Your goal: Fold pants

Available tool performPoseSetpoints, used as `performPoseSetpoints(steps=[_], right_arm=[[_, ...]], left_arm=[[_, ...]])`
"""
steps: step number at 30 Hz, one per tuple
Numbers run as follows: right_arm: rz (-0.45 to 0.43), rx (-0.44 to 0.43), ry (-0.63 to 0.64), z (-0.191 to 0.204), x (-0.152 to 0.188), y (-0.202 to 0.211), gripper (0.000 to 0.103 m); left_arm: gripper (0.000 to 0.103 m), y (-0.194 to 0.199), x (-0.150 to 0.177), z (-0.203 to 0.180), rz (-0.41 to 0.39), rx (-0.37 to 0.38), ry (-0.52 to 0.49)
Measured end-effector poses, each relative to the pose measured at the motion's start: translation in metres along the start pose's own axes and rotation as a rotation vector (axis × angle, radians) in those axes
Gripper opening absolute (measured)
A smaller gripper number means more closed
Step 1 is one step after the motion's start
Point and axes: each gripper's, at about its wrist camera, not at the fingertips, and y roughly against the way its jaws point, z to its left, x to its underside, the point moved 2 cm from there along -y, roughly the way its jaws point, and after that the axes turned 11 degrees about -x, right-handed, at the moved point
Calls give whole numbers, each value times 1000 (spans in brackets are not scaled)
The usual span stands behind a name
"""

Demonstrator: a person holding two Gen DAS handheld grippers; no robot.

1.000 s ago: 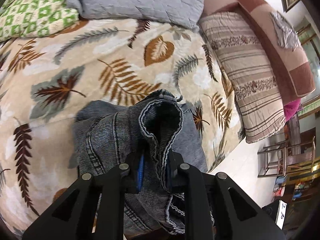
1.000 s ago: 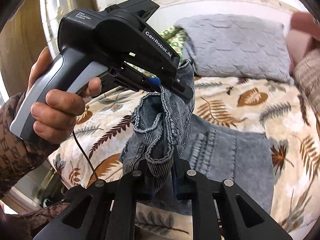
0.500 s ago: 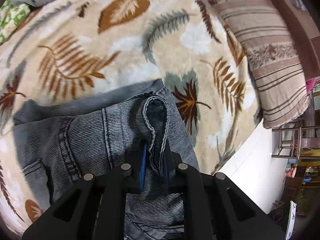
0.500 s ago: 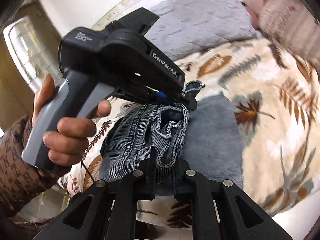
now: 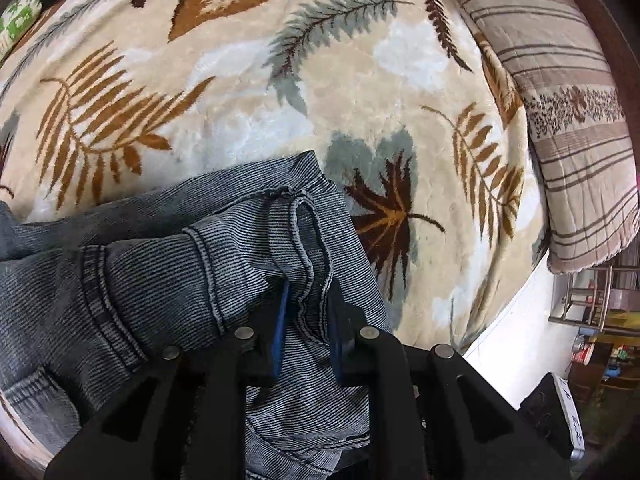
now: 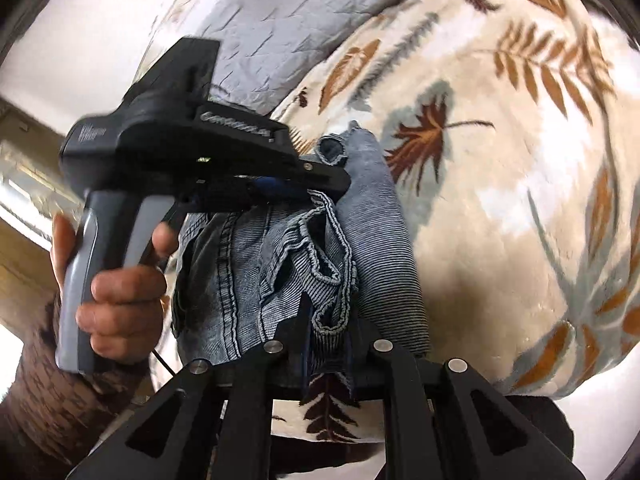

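Grey-blue denim pants (image 5: 140,280) lie bunched on a leaf-patterned blanket (image 5: 240,100). My left gripper (image 5: 310,294) points steeply down, with a folded hem of the pants between its blue pads; the jaws are opening slightly and the pads still touch the cloth. In the right wrist view my right gripper (image 6: 326,320) holds another frayed hem of the pants (image 6: 240,272), its jaws opening too. The left gripper (image 6: 340,180) shows there just above the denim, held by a person's hand (image 6: 120,292).
A striped pillow (image 5: 568,120) lies along the right side of the bed, and a grey quilted pillow (image 6: 300,20) at its head. A green patterned pillow (image 5: 16,20) sits far left. The bed edge drops to white floor (image 5: 512,340) beside a metal rack (image 5: 588,300).
Both grippers have come down toward the bed with the hems. The lifted denim now rests on the rest of the pants. The right gripper has rolled.
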Motion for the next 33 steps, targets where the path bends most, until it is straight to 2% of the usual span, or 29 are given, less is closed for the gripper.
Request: performPoseSetpoints(steps=[6,9,11,13,15,16,17,20,24,29,33], right_arm=[[3,-13,-1,4,1,7,23],[-11,10,27,10,1,17,29],[-33,32,53,17,-1,27,32],[-63,54,71,22,-6,38,41],[-87,78,82,25,-14,43,56],[-92,88,88,28,-19,44,59],[-92,95,94,30,-24,43,63],[-70,124,133,40,-40,32,69],[-25,128,186,49,-64,4,71],[62,130,192,41,-85,-42,71],[98,133,178,28,-89,-60,70]], left_arm=[[24,13,8,8,11,64,31],[29,29,17,12,-17,71,19],[37,44,23,19,-46,84,20],[47,61,28,30,-89,103,35],[60,79,32,46,-135,105,56],[68,87,35,56,-160,98,71],[71,94,37,65,-183,93,87],[72,107,46,96,-227,61,129],[72,104,60,142,-223,63,216],[72,76,74,176,-157,141,331],[73,57,76,186,-126,199,387]])
